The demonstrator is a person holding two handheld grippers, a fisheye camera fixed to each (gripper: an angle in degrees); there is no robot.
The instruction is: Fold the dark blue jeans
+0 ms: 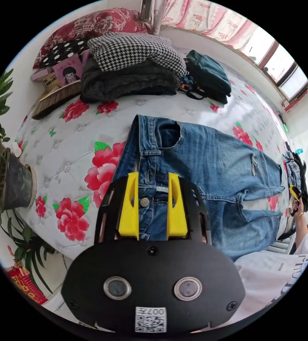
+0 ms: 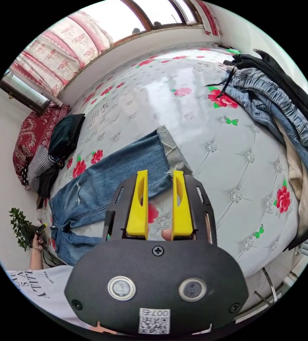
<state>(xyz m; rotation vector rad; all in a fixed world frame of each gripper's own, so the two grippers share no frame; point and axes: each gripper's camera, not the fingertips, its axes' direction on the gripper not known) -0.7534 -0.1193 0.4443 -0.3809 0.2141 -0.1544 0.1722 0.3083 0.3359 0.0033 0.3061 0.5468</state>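
The blue jeans (image 1: 214, 160) lie flat on the flowered bed cover (image 1: 72, 142), front side up, with a rip at one knee. My left gripper (image 1: 154, 176) is open over the waistband, and the button (image 1: 144, 202) shows between its yellow jaws. In the right gripper view the jeans (image 2: 118, 170) stretch away to the left, one cuffed hem (image 2: 168, 142) just beyond my right gripper (image 2: 160, 174), which is open above the leg ends. Across the bed, the right gripper (image 1: 295, 193) and the left gripper (image 2: 40, 231) each sit small in a hand.
A stack of folded clothes (image 1: 132, 67), a dark green bag (image 1: 207, 74) and a brush (image 1: 54, 97) lie by the pillows. A potted plant (image 1: 4, 170) stands beside the bed. Several unfolded garments (image 2: 278, 106) are heaped at the other end. The person's white T-shirt (image 1: 275, 277) is close by.
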